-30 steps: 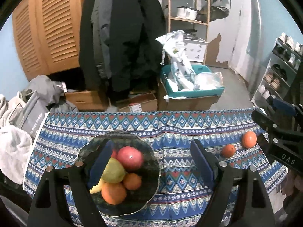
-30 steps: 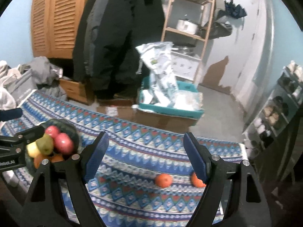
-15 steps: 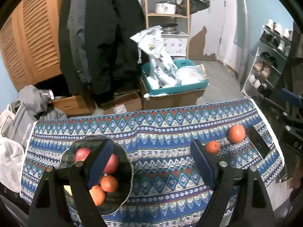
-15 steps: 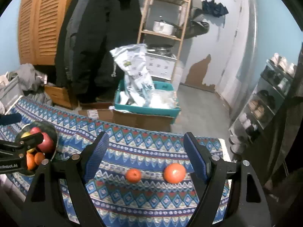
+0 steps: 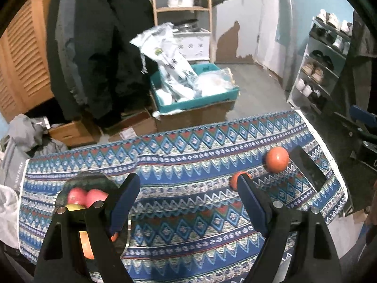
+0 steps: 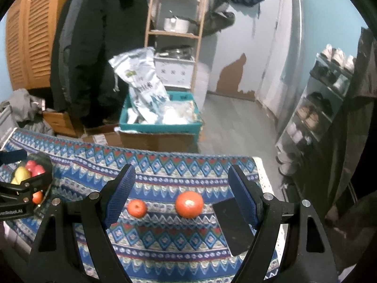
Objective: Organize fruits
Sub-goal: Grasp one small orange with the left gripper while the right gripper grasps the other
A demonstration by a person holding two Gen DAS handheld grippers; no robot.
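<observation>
A large orange (image 6: 189, 204) and a small orange (image 6: 137, 208) lie on the patterned tablecloth (image 6: 165, 238) near its right end; the left wrist view shows them too, the large orange (image 5: 277, 159) and the small orange (image 5: 235, 180) half behind a finger. A dark glass bowl (image 5: 94, 181) at the left holds red apples (image 5: 86, 197), a yellow-green fruit and oranges; it also shows in the right wrist view (image 6: 43, 162). My right gripper (image 6: 181, 194) is open and empty, the two oranges between its fingers. My left gripper (image 5: 188, 204) is open and empty beside the bowl.
A black phone (image 6: 235, 226) lies on the cloth right of the large orange. Beyond the table's far edge stand cardboard boxes, a teal bin (image 6: 162, 122) with bags, hanging coats and a shoe rack (image 6: 329, 103). The cloth's right edge is close to the phone.
Both grippers have moved right along the table. The bowl has slid to the left of each view and the two oranges now sit between the right gripper's fingers.
</observation>
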